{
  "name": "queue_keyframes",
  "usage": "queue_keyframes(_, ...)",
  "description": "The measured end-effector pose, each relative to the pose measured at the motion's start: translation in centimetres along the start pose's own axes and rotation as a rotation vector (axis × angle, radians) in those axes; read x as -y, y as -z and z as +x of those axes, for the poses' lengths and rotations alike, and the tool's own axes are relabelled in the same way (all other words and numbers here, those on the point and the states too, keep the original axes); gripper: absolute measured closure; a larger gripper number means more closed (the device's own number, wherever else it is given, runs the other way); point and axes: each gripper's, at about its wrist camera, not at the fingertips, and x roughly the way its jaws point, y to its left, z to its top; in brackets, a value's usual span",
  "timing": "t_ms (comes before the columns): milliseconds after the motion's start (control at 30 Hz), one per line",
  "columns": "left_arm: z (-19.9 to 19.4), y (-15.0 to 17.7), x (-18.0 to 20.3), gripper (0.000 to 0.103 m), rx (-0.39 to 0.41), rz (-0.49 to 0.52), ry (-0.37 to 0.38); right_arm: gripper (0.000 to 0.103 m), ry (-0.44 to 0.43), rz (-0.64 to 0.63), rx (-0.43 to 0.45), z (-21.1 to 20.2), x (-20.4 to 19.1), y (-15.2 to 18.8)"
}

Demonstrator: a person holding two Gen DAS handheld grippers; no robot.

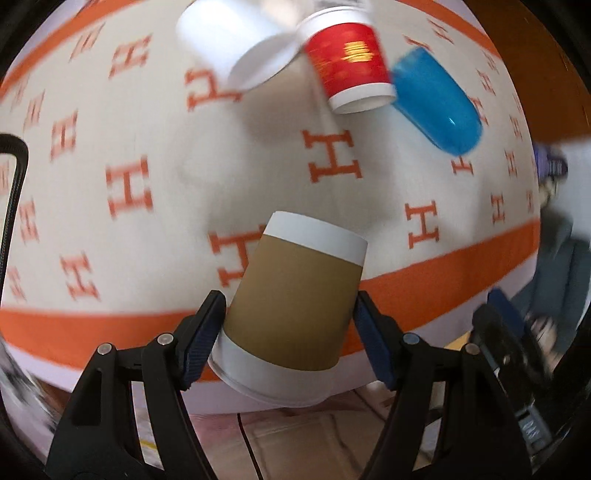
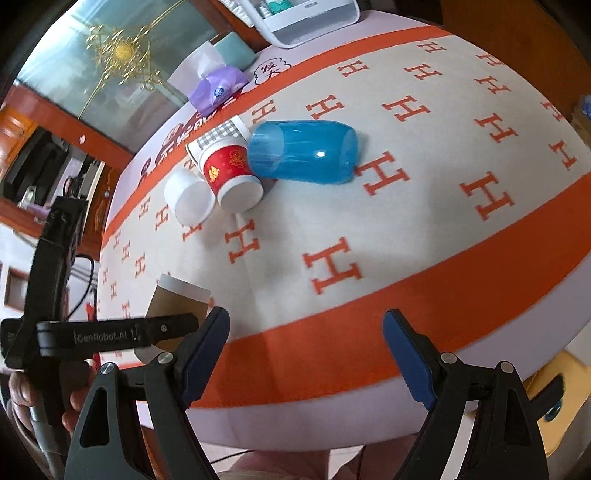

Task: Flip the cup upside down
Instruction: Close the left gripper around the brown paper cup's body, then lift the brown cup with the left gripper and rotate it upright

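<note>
Here, in the left wrist view, the left gripper [image 1: 290, 330] has its blue-padded black fingers [image 1: 201, 339] clamped on either side of a paper cup [image 1: 291, 306]. The cup is a tapered cone with a brown, matte, faintly ribbed sleeve between two white bands; its wide rolled rim sits nearest the camera and its narrower closed base points away, tilted slightly right, above the near orange border of the tabletop [image 1: 147, 177]. The cloth is cream with orange H letters and looks motion-blurred. Farther off lie a plain white cup [image 1: 229, 44] on its side, a red cup [image 1: 349, 62] with gold print and a white base, and a glossy translucent blue tumbler [image 1: 436, 101], the red one touching the blue.

From the right wrist view, the right gripper [image 2: 306, 354] hangs over the tabletop's [image 2: 443, 258] orange band with its fingers [image 2: 410, 362] spread wide, nothing between them. The brown-sleeved cup [image 2: 177, 302] shows at lower left, partly hidden behind the left gripper's [image 2: 122, 334] black arm lettered "GenRobot.AI". This view alone shows a grey checked cup [image 2: 218, 133] behind the red cup [image 2: 231, 168], the white cup [image 2: 188, 195] touching the red one, the blue tumbler [image 2: 303, 151] lying on its side, a purple tissue pack [image 2: 218, 88], and a white tray [image 2: 310, 22] at the far edge.
</note>
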Motion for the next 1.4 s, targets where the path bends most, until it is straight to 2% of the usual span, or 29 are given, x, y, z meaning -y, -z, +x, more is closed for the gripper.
queue_keyframes(167,1.1,1.6,-1.2,0.035,0.036,-0.245,0.111,0.016,0.008,-0.074,-0.040,0.1,1.4,-0.1)
queue_keyframes(233,2.2,1.7,-2.6,0.035,0.045,-0.300,0.138,0.016,0.011,-0.096,-0.051,0.4,1.4,0.0)
queue_keyframes(433,2.9,2.6,-3.1,0.035,0.086,-0.396,0.137,0.016,0.002,-0.155,-0.085,1.3,0.8,0.3)
queue_keyframes(533,3.3,2.9,-3.2,0.034,0.094,-0.398,0.127,0.016,-0.006,-0.173,-0.101,1.9,0.3,0.5)
queue_keyframes(733,3.9,2.3,-3.2,0.032,0.073,-0.339,0.100,0.016,-0.014,-0.189,-0.123,2.6,-0.4,0.7)
queue_keyframes(833,3.6,2.5,-3.1,0.027,0.073,-0.316,0.095,0.016,-0.013,-0.191,-0.130,2.7,-0.6,0.6)
queue_keyframes(1033,1.2,3.3,-4.1,0.026,0.099,-0.282,0.087,0.016,-0.019,-0.203,-0.128,2.5,-1.2,0.5)
queue_keyframes(1233,-2.6,5.1,-5.6,0.026,0.178,-0.231,0.041,0.016,-0.065,-0.217,-0.143,2.1,-2.4,0.4)
queue_keyframes(1400,-4.7,6.8,-8.2,0.026,0.236,-0.255,-0.002,0.016,-0.119,-0.239,-0.163,2.3,-4.4,0.3)
